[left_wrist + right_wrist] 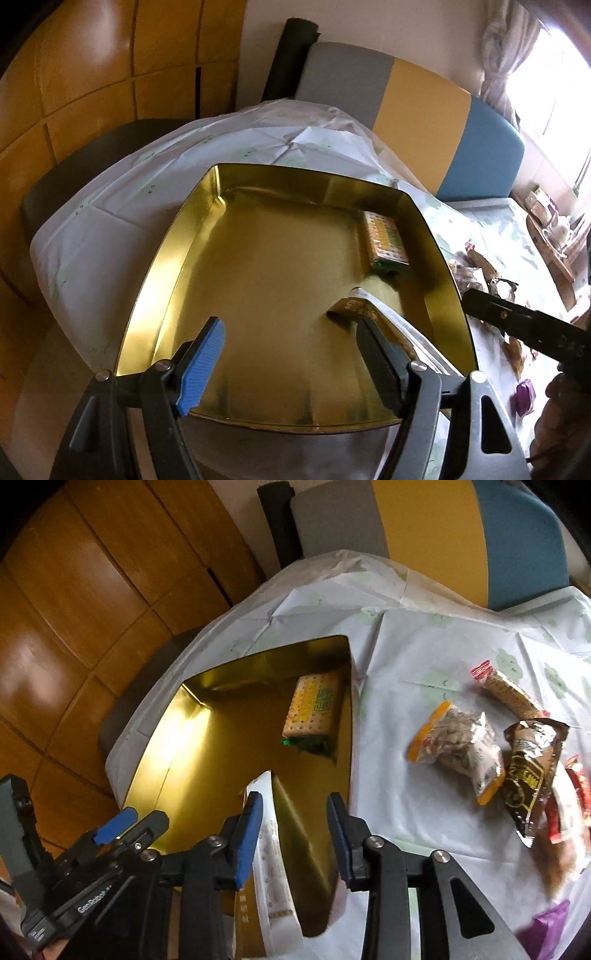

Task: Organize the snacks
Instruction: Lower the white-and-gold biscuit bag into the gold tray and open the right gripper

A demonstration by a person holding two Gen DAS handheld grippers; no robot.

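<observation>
One gold tin (266, 266) sits on the cloth-covered surface (406, 812). Inside it lie two snacks: a cracker packet (312, 707) in the tin's far right corner, and a white packet (273, 878) against the tin's near right wall. Outside the tin, to its right, at least four more wrapped snacks lie loose: a clear-and-orange bag (458, 749), a brown foil pouch (528, 775), a red-ended biscuit bar (509, 692) and a red packet (576, 794) cut off at the frame edge. A purple thing (546, 926) nearer than these is too blurred to name.

The white packet is partly hidden by the gripper fingers in both views, and its print is unreadable.

The left hand-held gripper (288, 362) hangs over the tin's near edge with its jaws wide apart, holding nothing. The right hand-held gripper (293, 834) has its jaws partly apart over the tin's right wall; the white packet's edge lies just beside its left pad (247, 834), and whether they touch I cannot tell.
</observation>
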